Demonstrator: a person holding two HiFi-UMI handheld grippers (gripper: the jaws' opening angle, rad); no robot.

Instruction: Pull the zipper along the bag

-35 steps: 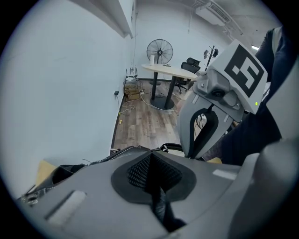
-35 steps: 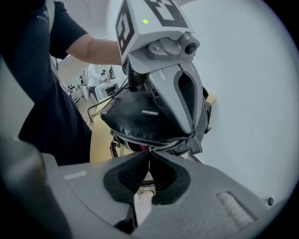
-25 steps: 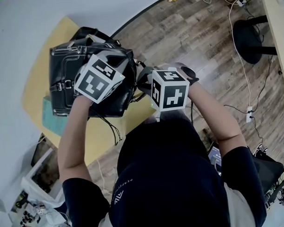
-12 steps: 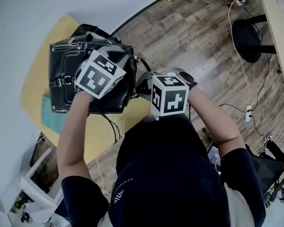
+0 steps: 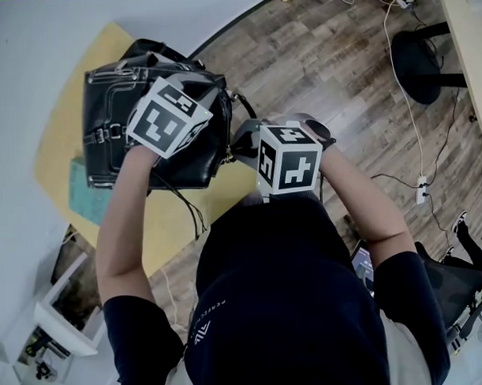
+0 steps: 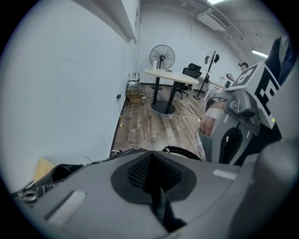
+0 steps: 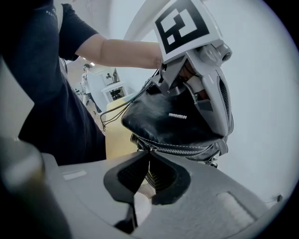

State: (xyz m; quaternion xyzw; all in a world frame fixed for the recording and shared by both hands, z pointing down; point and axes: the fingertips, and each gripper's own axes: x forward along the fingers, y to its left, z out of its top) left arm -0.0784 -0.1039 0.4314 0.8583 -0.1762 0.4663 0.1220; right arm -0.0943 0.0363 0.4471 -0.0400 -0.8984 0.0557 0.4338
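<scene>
A black leather bag (image 5: pixel 116 129) lies on a yellow table (image 5: pixel 56 151) at the upper left of the head view. My left gripper (image 5: pixel 210 102) sits over the bag's near end, and in the left gripper view the left gripper (image 6: pixel 150 156) is shut on a black strip of the bag. My right gripper (image 5: pixel 236 144) meets the bag's right end. In the right gripper view the right gripper (image 7: pixel 148 153) has its jaws pinched together at the end of the silver zipper (image 7: pixel 180 150), on the zipper pull. The bag (image 7: pixel 163 119) hangs just ahead, under the left gripper's body.
A teal pad (image 5: pixel 85 203) lies under the bag, and a thin black cord (image 5: pixel 191 217) dangles off the table edge. On the wood floor to the right are a chair base (image 5: pixel 426 63) and a power strip (image 5: pixel 423 193). A round table (image 6: pixel 170 77) and a fan (image 6: pixel 162 57) stand far off.
The right gripper has shifted slightly beside the bag's end, staying shut. The left gripper has kept its hold and has not moved.
</scene>
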